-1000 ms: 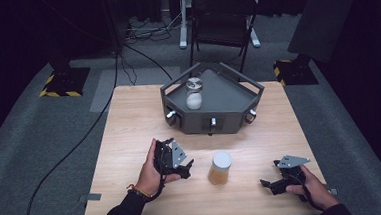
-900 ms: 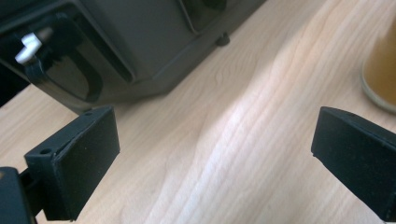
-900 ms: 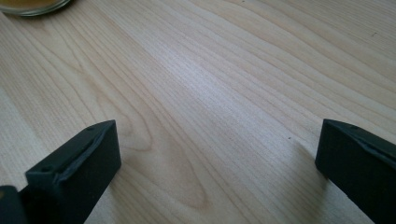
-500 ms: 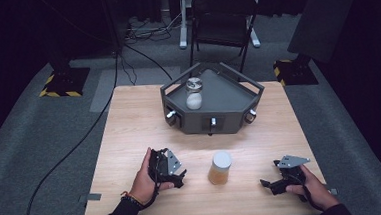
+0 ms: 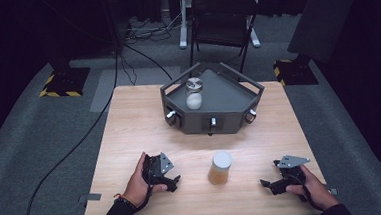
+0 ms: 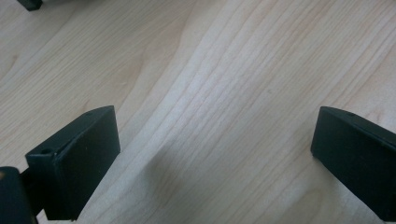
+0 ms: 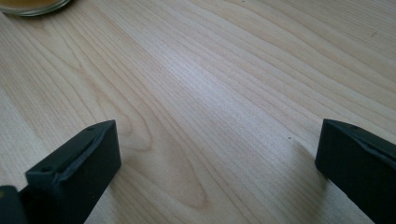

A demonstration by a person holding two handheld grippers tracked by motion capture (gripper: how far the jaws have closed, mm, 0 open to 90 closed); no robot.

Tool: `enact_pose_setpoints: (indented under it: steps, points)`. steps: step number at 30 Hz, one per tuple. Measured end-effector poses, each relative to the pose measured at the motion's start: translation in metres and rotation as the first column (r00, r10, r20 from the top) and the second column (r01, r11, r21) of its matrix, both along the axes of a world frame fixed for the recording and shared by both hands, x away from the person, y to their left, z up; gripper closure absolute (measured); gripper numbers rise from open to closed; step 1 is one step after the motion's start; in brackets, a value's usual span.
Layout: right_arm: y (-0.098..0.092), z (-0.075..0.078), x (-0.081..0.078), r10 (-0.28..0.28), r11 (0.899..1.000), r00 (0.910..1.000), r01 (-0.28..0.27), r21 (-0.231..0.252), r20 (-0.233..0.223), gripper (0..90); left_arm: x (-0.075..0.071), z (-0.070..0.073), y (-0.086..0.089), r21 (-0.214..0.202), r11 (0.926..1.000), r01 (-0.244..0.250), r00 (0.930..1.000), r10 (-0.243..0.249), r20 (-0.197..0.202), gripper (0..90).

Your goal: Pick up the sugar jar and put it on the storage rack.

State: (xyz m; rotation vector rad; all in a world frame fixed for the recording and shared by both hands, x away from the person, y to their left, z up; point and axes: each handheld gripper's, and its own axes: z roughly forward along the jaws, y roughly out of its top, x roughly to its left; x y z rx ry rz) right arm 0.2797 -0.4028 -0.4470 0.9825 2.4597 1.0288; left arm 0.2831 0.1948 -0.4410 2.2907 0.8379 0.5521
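A jar of amber stuff with a white lid [image 5: 220,168] stands upright on the wooden table [image 5: 129,121], between my two hands; its base [image 7: 32,6] shows at the top left of the right gripper view. My left gripper [image 5: 172,183] rests on the table to the jar's left, jaws wide apart over bare wood [image 6: 215,140]. My right gripper [image 5: 266,185] lies near the front right edge, also open with nothing between its jaws [image 7: 215,144]. A second jar with white contents [image 5: 193,93] stands on the dark tray [image 5: 227,92].
The dark angular tray with knobs on its front wall sits at the table's far middle. A folding chair [image 5: 221,13] stands behind the table. Cables [image 5: 80,144] trail over the grey floor at the left.
My left hand and gripper have drawn back toward the front edge and come down onto the table. The right gripper and both jars have stayed put.
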Motion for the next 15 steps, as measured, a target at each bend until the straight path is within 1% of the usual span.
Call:
enact_pose_setpoints:
  steps: [2,3,8,10,11,14,15]
  points:
    - [0.0,0.0,0.0,0.0,1.0,1.0,0.0,0.0,0.0,0.0,0.004,-0.001,0.006,-0.03,0.9995,-0.008,0.9993,0.007,-0.036,0.8]
    - [0.0,0.0,0.0,0.0,1.0,1.0,0.0,0.0,0.0,0.0,0.005,-0.001,0.008,-0.041,0.9991,-0.012,0.999,0.01,-0.044,0.8]
    - [0.0,0.0,0.0,0.0,1.0,1.0,0.0,0.0,0.0,0.0,0.007,-0.003,0.014,-0.071,0.9972,-0.025,0.997,0.019,-0.075,0.6]
    - [0.0,0.0,0.0,0.0,1.0,1.0,0.0,0.0,0.0,0.0,0.007,-0.003,0.016,-0.078,0.9966,-0.028,0.9965,0.021,-0.081,0.5]
    - [0.0,0.0,0.0,0.0,1.0,1.0,0.0,0.0,0.0,0.0,0.008,-0.005,0.017,-0.089,0.9955,-0.033,0.9961,0.025,-0.085,0.4]
    - [0.0,0.0,0.0,0.001,1.0,1.0,-0.001,-0.002,-0.001,0.0,0.01,-0.005,0.02,-0.108,0.993,-0.046,0.9928,0.034,-0.115,0.4]
    - [0.0,0.0,0.0,0.001,1.0,1.0,-0.001,-0.002,-0.001,0.0,0.011,-0.005,0.022,-0.112,0.9927,-0.044,0.9923,0.031,-0.12,0.4]
